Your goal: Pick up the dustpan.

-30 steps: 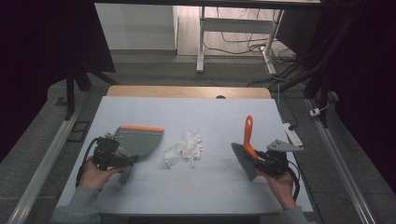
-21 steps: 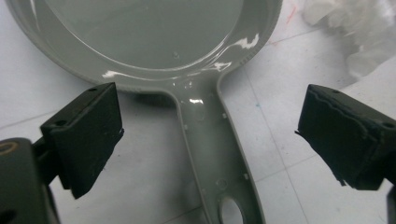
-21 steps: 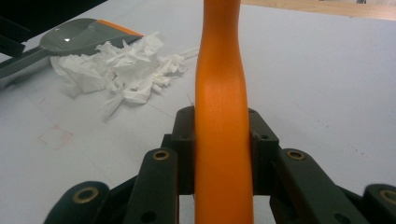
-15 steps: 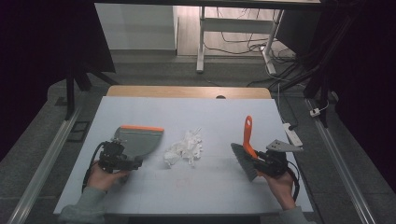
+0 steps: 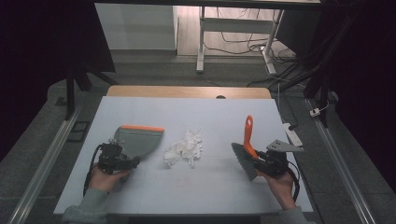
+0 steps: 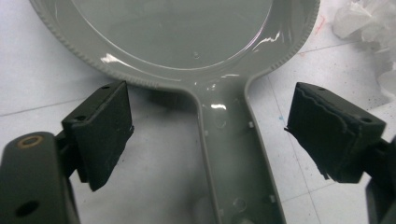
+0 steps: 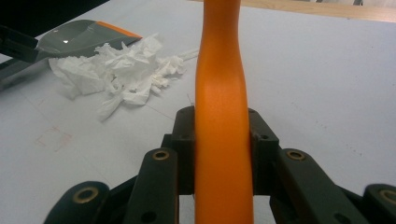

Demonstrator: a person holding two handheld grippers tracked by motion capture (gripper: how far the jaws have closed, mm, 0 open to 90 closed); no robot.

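A grey dustpan (image 5: pixel 137 140) with an orange lip lies on the white table (image 5: pixel 187 116), left of a pile of crumpled white paper (image 5: pixel 184 149). My left gripper (image 5: pixel 122 161) sits low at its handle. In the left gripper view the handle (image 6: pixel 233 154) runs between the jaws of my left gripper (image 6: pixel 208 121). They have just been closing, but both pads stand clear of it. My right gripper (image 5: pixel 266 163) is shut on the orange handle (image 7: pixel 222 93) of a brush (image 5: pixel 247 140), with its grey bristles (image 5: pixel 243 161) toward the paper.
A wooden strip (image 5: pixel 187 92) runs along the table's far edge. A white power strip (image 5: pixel 292 135) lies at the right edge. Metal rails (image 5: pixel 42 163) flank the table, and desk legs and cables stand on the floor beyond it.
My left gripper has sunk toward the table over the dustpan handle. The right gripper and brush have kept still.
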